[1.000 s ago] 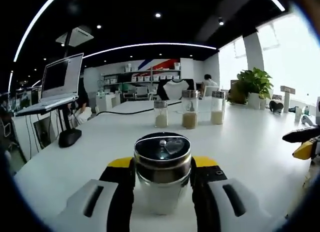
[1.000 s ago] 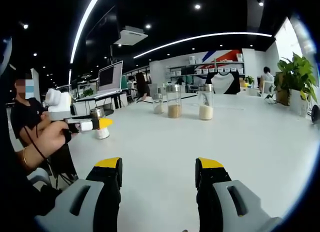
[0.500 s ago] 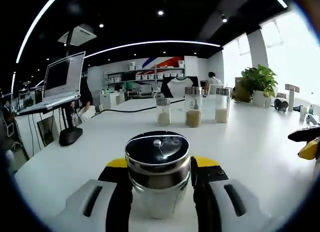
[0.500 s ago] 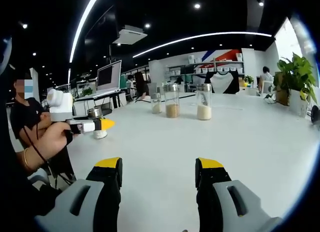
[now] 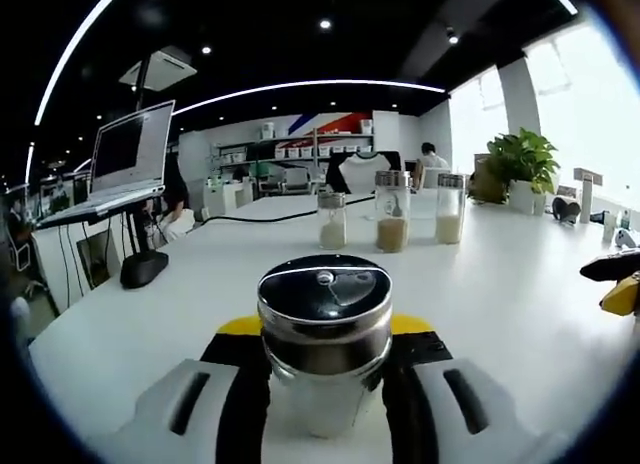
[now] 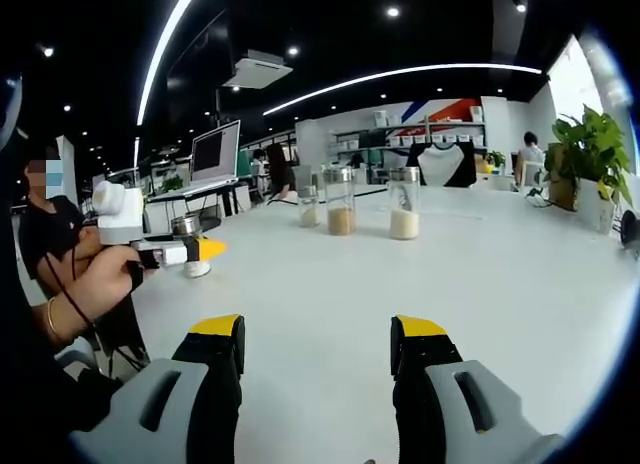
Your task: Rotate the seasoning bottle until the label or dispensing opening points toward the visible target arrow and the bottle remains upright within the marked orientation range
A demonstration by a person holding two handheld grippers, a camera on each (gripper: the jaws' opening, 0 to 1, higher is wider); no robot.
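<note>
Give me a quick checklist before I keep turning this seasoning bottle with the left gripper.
1. Grip: left gripper shut on the seasoning bottle: ok.
2. Bottle upright: ok.
3. Target arrow on the table: cannot tell, none visible.
4. Label or opening direction: cannot tell; lid's top faces the camera.
5. Right gripper open and apart from the bottle: ok.
6. Three jars stand well beyond the bottle: ok.

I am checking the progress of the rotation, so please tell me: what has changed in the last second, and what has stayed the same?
The left gripper stays shut on the seasoning bottle. The reflections on its dark lid have shifted a little, so it may have turned slightly; I cannot tell the direction. It remains upright. The right gripper stays open and idle over the white table. The three jars have not visibly moved.
</note>
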